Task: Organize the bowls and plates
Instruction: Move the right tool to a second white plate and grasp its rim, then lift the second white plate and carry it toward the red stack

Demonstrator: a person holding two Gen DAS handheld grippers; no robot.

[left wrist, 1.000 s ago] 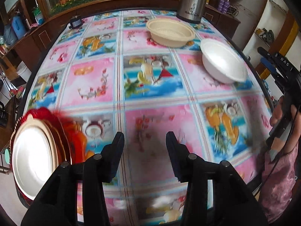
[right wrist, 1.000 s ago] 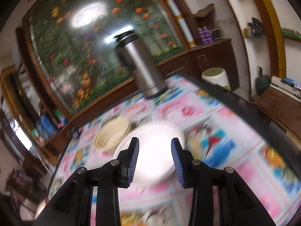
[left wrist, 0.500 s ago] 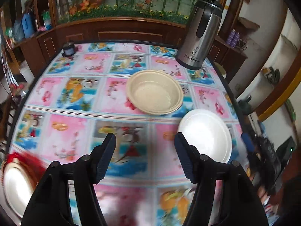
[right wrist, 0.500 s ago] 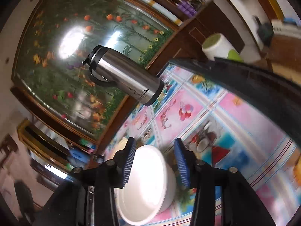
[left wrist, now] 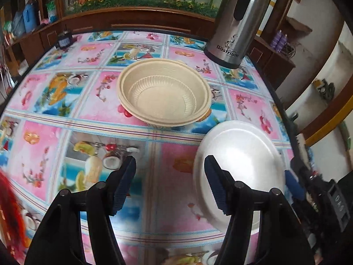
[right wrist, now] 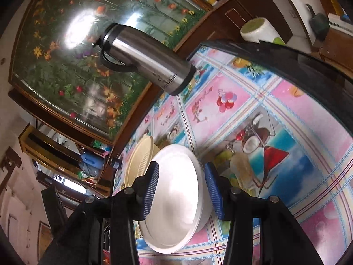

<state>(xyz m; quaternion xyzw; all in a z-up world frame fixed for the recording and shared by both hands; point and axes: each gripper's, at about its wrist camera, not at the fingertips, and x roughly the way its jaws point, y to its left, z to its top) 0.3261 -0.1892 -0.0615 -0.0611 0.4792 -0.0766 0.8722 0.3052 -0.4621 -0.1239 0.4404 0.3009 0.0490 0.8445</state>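
In the left wrist view a ribbed beige bowl (left wrist: 163,95) stands mid-table, and a white bowl (left wrist: 240,161) sits nearer, to its right. My left gripper (left wrist: 169,183) hangs open over bare tablecloth, left of the white bowl, with nothing between its fingers. A red blur at the lower left edge is the plate stack (left wrist: 8,209). My right gripper (right wrist: 183,190) is open at the white bowl (right wrist: 176,190), which shows between its blue pads; neither pad visibly presses on it. The beige bowl (right wrist: 141,161) lies just beyond. From the left wrist, the right gripper (left wrist: 293,184) is at the bowl's right rim.
A tall steel thermos (left wrist: 238,22) stands at the table's far right corner, close behind the beige bowl. A small dark jar (left wrist: 64,40) sits at the far left. The black table edge (right wrist: 297,66) runs close on the right, with a white bin (right wrist: 258,29) on the floor beyond.
The left gripper swung away from the red plate stack toward the bowls and its jaws widened. The right gripper sank and rolled toward the white bowl, which now sits larger between its fingers.
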